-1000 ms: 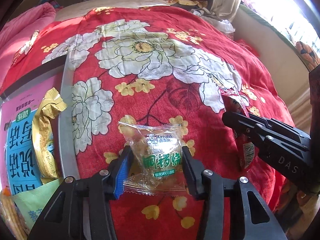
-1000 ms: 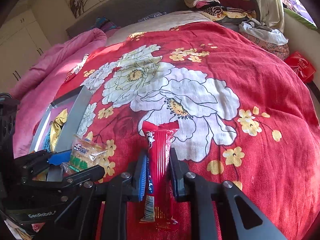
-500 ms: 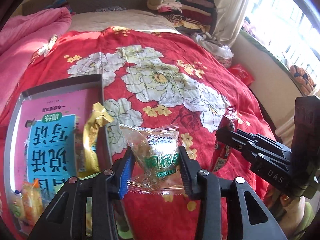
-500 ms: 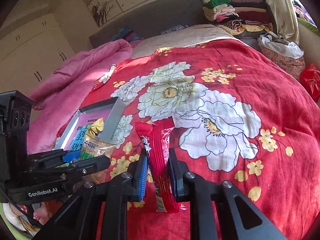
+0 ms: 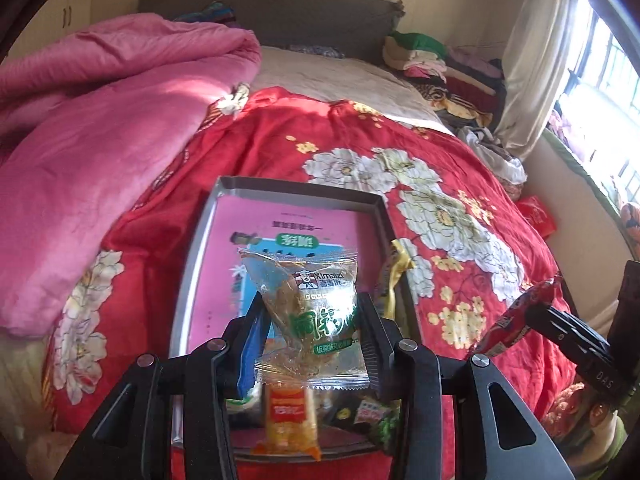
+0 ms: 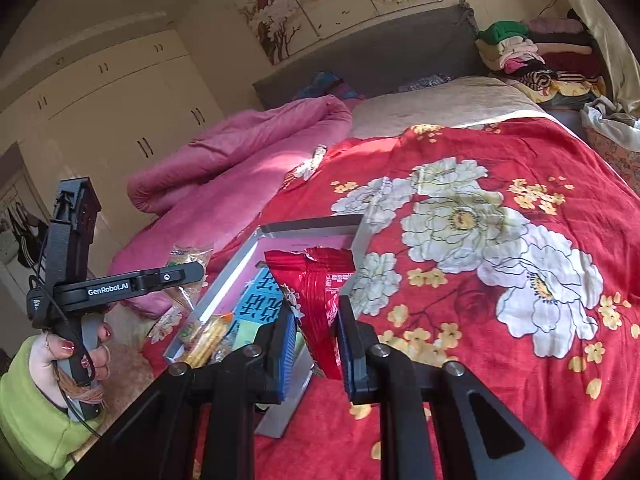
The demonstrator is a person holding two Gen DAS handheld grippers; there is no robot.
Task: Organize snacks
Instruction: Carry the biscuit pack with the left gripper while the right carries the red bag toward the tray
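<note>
My left gripper (image 5: 312,320) is shut on a clear snack packet with green lettering (image 5: 310,312) and holds it in the air above the grey tray (image 5: 296,190) on the red floral bedspread. My right gripper (image 6: 316,316) is shut on a red snack packet (image 6: 320,288), held above the tray's near right corner (image 6: 356,236). The red packet also shows at the right of the left wrist view (image 5: 516,324). The left gripper also shows in the right wrist view (image 6: 176,276), at the left. The tray holds a pink and blue booklet (image 5: 288,232) and several snack packets (image 5: 292,416).
A yellow packet (image 5: 394,276) leans on the tray's right wall. A pink quilt (image 5: 92,128) lies left of the tray. Folded clothes (image 6: 532,60) are piled at the bed's far right. The bedspread (image 6: 500,240) spreads to the right.
Both grippers have risen and swung left with their packets. The left one has gone from over the bedspread to over the tray, and the right one now hangs at the tray's corner.
</note>
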